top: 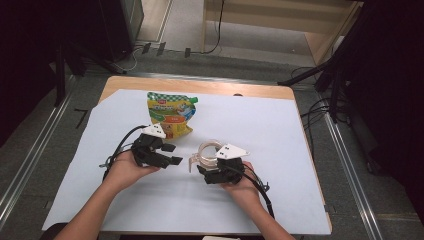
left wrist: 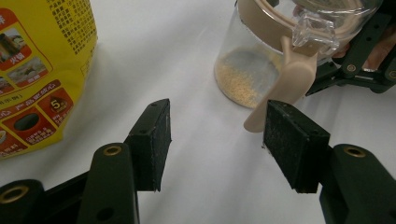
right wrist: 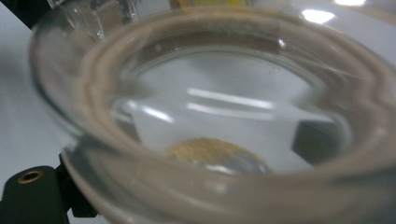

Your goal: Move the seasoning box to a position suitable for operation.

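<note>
Risk 1: the clear jar (left wrist: 261,70) could be tipped or slid out of the right hand-held gripper (top: 212,167) — it is clamped across smooth round walls and looks tilted toward the left side, w/ the beige flip lid (left wrist: 287,84) hanging open off the rim; if tilted further, the yellowish granules (left wrist: 243,81) at the bottom would be spilled onto the white counter (top: 280,130). Risk 2: the lid flap sits just beside one pad (left wrist: 292,140) of the left hand-held gripper (left wrist: 217,140); it could be knocked or snagged if that gripper is brought in carelessly, levering the jar loose. Risk 3: the yellow pouch (top: 170,115) stands upright near the left hand; it could be toppled by a wide swing. Pose: left gripper is held low over the counter, pointed toward the jar, jaws roughly half open, nothing between them. Right gripper is held low at mid-counter, jaws closed on the jar, one pad seen through the glass in the right gripper view. Both forearms are brought in from the near edge, angled inward. Jar location: mid-counter, in the right gripper; contact w/ the counter can't be told.
</note>
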`<state>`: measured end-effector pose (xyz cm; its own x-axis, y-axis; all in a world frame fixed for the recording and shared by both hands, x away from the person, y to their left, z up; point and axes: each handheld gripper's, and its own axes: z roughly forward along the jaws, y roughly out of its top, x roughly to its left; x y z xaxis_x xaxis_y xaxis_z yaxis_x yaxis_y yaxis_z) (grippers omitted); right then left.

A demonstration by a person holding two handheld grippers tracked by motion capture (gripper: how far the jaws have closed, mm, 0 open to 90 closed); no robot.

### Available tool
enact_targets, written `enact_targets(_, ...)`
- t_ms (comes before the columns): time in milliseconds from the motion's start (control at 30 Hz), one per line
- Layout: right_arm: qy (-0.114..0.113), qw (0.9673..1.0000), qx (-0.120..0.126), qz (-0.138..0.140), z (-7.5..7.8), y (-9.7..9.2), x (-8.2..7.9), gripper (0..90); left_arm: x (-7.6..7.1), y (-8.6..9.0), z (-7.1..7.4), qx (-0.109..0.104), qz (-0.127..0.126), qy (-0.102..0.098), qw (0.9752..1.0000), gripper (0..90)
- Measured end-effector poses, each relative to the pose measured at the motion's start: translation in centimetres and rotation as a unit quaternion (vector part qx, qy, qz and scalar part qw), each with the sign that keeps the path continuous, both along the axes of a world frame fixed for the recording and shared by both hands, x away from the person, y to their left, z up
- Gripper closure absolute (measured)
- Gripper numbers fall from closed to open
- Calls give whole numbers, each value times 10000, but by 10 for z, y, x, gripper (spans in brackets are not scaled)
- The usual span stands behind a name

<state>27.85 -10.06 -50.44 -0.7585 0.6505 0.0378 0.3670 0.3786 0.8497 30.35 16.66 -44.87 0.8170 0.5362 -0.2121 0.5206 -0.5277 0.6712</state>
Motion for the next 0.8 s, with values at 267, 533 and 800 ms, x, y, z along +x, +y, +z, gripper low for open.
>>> enact_targets(267, 96, 9999, 0, 67, -2, -4, -1, 114, -2, -1, 1, 10, -78, -23, 10000, 444)
enact_targets(533, 212, 9997, -102, 37, 0, -4, -2, 111, -1, -1, 1, -30, -62, -20, 10000, 441)
enact_targets(800, 408, 9991, 16, 123, 6, -12, -4, 67, -1, -1, 1, -26, -59, -7, 10000, 440)
